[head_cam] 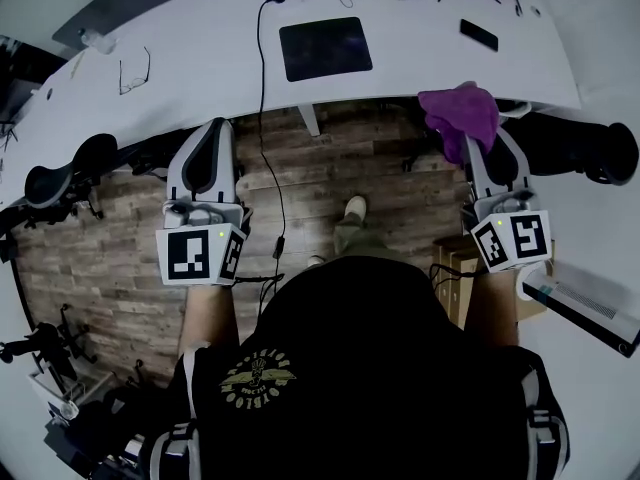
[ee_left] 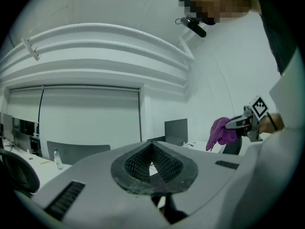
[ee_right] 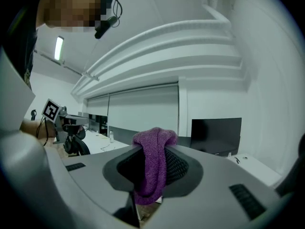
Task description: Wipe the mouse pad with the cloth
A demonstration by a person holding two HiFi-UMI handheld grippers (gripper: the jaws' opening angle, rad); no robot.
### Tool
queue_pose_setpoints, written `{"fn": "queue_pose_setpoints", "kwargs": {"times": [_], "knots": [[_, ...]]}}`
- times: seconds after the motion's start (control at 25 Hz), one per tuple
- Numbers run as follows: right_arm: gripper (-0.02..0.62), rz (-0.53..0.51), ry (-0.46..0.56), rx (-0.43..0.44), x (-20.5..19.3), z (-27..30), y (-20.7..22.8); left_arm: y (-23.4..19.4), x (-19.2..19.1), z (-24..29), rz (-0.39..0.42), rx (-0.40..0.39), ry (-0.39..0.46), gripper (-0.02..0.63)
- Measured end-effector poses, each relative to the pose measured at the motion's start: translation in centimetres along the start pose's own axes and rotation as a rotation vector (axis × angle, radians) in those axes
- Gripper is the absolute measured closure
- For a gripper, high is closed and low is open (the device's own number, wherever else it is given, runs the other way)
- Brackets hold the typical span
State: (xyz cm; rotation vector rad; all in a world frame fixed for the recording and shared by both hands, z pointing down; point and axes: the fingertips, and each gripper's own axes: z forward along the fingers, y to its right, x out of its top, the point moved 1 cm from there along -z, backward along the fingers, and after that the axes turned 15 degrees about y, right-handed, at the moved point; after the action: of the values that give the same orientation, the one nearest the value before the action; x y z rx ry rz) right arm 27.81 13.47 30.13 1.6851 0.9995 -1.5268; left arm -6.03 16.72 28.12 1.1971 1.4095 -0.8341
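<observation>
The black mouse pad (head_cam: 325, 48) lies flat on the white desk (head_cam: 200, 58), far ahead of both grippers. A purple cloth (head_cam: 460, 110) is bunched at the tip of my right gripper (head_cam: 470, 136), which is shut on it. In the right gripper view the cloth (ee_right: 153, 168) hangs folded between the pads. My left gripper (head_cam: 220, 126) is held level with it on the left, in front of the desk edge and over the floor. Its jaws (ee_left: 152, 150) are shut with nothing between them. The left gripper view also catches the cloth (ee_left: 220, 131) from the side.
On the desk are a dark phone (head_cam: 478, 34), a pair of glasses (head_cam: 133, 72) and a black cable (head_cam: 262, 88) that hangs over the front edge. Office chairs (head_cam: 60, 176) (head_cam: 590, 148) flank me. The floor is wood planks (head_cam: 120, 258).
</observation>
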Motion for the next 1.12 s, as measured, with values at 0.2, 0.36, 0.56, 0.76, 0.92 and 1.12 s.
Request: {"fn": "queue_pose_setpoints", "kwargs": {"times": [0.2,0.36,0.56,0.76,0.92,1.12], "knots": [[0.505,0.011,0.008,0.046,0.8,3.5,1.1,-2.8,1.5,1.9,0.009,0.118,0.035,0.604],[0.505,0.016,0.019,0.086,1.1,6.1,2.0,-3.3,1.7,3.9,0.009,0.128,0.027,0.604],[0.505,0.011,0.036,0.11,2.0,8.3,3.8,-3.7,3.0,5.6,0.012,0.164,0.063,0.604],[0.505,0.017,0.064,0.113,2.3,9.6,5.6,-2.6,3.2,6.2,0.031,0.151,0.08,0.604],[0.506,0.023,0.047,0.131,1.4,10.5,5.2,-3.2,2.8,5.8,0.024,0.172,0.068,0.604],[0.505,0.025,0.049,0.14,1.0,11.7,3.7,-4.2,1.9,5.3,0.031,0.162,0.05,0.604]]}}
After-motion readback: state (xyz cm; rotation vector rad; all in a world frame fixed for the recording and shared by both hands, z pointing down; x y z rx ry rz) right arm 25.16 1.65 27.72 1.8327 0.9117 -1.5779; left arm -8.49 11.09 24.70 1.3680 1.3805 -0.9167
